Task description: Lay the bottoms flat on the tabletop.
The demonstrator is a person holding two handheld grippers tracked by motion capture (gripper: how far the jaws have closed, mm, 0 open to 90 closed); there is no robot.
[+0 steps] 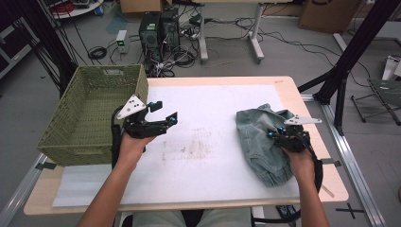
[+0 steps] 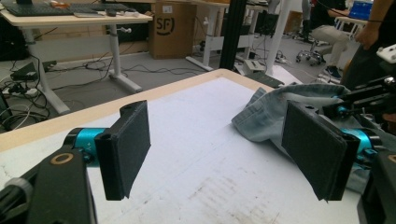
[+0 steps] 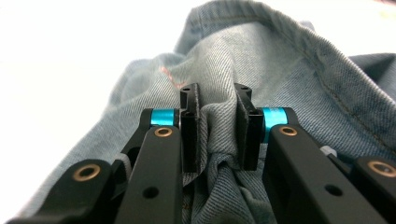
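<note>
right gripper (image 3: 218, 126): pinching a bunched fold of the jeans (image 1: 259, 142)
jeans: crumpled on the table's (image 1: 213, 142) right side
left gripper (image 1: 163, 112): jaws wide apart, nothing in them, just beside the green basket (image 1: 90, 118)

Lighting's pretty even from overhead, soft indoor stuff, no hard shadows. In the high view the white table cover (image 1: 213, 127) is bright but not blown out, and the corners of the frame go darker, especially upper left. Whole shot is a bit soft and low-res, with straight lines bowing slightly toward the edges. The left gripper view is decently sharp mid-frame, though the near black pads (image 2: 126, 149) are a touch fuzzy. In the right gripper view the upper left is totally overexposed white; the denim (image 3: 280, 60) weave looks crisp up close and blurs farther back.
</note>
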